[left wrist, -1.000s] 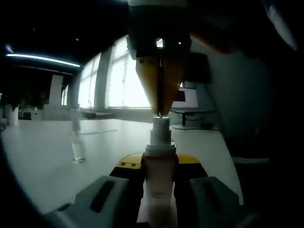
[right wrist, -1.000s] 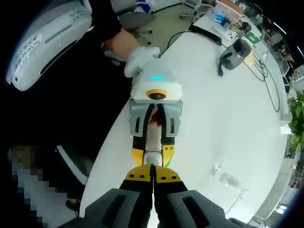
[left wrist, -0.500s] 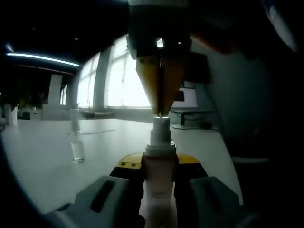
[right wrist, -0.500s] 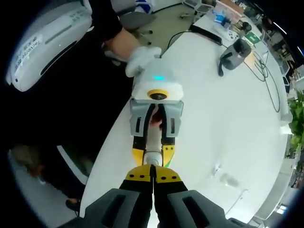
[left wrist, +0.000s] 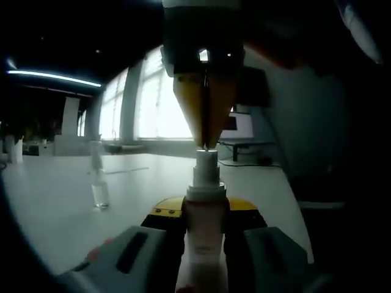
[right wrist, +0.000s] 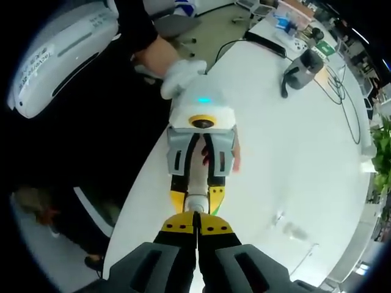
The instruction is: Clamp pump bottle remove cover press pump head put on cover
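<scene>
Clamping was done: pump bottle (left wrist: 204, 220) was gripped by left tongs (left wrist: 204, 235), its head pressed by closed right tongs (right wrist: 197, 227); recapping with cover (left wrist: 98, 183) remained.

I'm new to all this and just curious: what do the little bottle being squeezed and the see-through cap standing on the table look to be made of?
The pump bottle looks like smooth plastic: an opaque pale, pinkish body with a white ribbed collar, though dim light leaves that open. The cover on the white table seems clear, glossy plastic, since the tabletop shows through it.
</scene>
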Available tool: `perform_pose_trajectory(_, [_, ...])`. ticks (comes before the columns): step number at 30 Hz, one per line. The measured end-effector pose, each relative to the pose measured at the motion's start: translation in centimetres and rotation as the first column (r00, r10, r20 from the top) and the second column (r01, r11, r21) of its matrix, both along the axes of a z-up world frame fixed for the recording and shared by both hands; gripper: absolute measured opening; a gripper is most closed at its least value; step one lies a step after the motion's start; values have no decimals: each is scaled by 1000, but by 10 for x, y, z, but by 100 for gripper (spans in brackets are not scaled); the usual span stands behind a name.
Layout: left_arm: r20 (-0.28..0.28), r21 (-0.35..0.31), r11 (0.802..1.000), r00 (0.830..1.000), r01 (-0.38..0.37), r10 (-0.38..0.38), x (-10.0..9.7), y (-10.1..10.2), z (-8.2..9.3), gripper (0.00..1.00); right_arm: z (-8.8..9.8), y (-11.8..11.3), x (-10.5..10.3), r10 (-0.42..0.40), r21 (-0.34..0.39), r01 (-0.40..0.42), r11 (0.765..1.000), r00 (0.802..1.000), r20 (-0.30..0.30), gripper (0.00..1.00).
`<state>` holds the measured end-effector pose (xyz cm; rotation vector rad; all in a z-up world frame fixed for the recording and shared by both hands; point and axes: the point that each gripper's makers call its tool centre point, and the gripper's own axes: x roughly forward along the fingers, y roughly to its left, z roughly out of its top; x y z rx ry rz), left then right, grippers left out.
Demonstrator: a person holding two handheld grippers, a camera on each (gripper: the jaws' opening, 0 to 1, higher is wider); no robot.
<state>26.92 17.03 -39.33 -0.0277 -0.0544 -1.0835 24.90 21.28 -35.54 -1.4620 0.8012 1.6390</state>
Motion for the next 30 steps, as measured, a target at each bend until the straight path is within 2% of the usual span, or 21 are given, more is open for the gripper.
perform_pose_trajectory(16, [-9, -5, 1000, 1000, -1, 0, 0, 0, 0, 14, -3, 0, 0, 8, -15, -8, 1000, 1000, 19, 0])
perform_pose_trajectory(21, [-11, -6, 1000, 1000, 0, 0, 0, 0, 0, 14, -6, 0, 1, -14, -14, 15, 1000, 1000, 12, 0])
perform_pose_trajectory(22, [-10, -6, 1000, 1000, 0, 0, 0, 0, 0, 14, -6, 0, 0, 4, -8, -4, 1000, 1000, 10, 0])
perform_pose_trajectory(30, [-9, -5, 1000, 1000, 0, 0, 0, 0, 0, 14, 1, 0, 0, 21, -10, -21, 1000, 999, 25, 0])
